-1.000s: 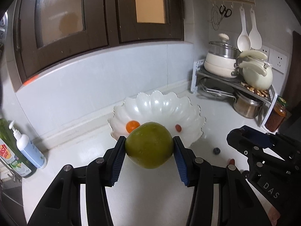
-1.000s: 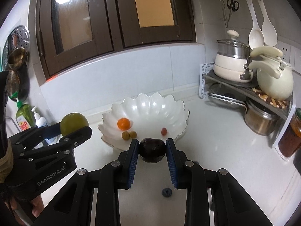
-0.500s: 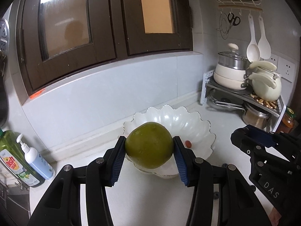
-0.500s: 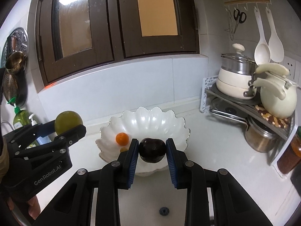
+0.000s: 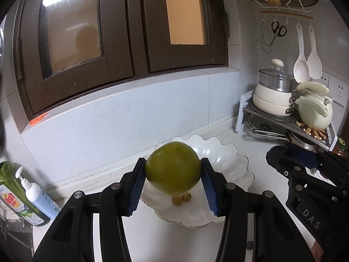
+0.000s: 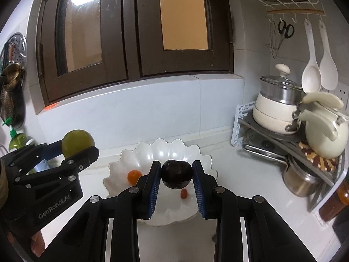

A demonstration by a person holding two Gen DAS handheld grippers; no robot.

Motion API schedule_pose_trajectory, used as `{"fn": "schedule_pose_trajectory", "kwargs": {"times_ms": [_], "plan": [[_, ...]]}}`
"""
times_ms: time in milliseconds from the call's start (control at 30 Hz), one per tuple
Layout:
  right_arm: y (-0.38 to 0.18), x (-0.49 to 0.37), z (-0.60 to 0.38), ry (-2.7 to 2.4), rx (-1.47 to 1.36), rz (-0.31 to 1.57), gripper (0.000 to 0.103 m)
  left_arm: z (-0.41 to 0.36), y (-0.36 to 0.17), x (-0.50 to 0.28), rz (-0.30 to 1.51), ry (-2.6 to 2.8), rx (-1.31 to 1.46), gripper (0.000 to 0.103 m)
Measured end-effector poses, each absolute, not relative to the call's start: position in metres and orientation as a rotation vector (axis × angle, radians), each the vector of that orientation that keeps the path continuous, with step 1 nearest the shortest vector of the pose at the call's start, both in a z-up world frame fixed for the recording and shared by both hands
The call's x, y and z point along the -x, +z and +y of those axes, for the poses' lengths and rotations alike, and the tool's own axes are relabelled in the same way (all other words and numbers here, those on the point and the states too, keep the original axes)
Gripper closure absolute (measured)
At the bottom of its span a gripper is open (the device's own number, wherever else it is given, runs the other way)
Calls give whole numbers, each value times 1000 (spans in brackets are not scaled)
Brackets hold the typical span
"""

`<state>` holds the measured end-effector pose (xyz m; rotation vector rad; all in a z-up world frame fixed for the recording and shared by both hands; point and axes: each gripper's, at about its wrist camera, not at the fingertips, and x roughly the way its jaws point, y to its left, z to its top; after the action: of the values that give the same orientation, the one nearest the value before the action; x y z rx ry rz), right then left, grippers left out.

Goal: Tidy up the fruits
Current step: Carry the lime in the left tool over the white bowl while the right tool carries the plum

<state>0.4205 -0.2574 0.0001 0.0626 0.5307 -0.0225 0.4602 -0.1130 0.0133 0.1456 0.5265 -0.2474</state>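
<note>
We see our right gripper [image 6: 176,174] clamping a round dark purple fruit [image 6: 176,174] above the white scalloped ceramic bowl [image 6: 205,159], while our left gripper [image 6: 75,151] holds a round green fruit [image 6: 76,142] beside it.

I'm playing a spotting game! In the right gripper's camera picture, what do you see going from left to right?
Green fruit in the left gripper → small orange in the white bowl → dark fruit in the right gripper → cream pot → cream kettle.

Bowl [image 6: 161,152] on counter [image 6: 240,179], left of rack [image 6: 283,139].
</note>
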Motion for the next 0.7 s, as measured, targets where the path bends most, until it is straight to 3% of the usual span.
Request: {"fn": "schedule_pose_trajectory", "kwargs": {"times_ms": [700], "plan": [[-18,-506,-270,-3,-29,648,72,-132,-5,-537,632,-232,-134,54]]}}
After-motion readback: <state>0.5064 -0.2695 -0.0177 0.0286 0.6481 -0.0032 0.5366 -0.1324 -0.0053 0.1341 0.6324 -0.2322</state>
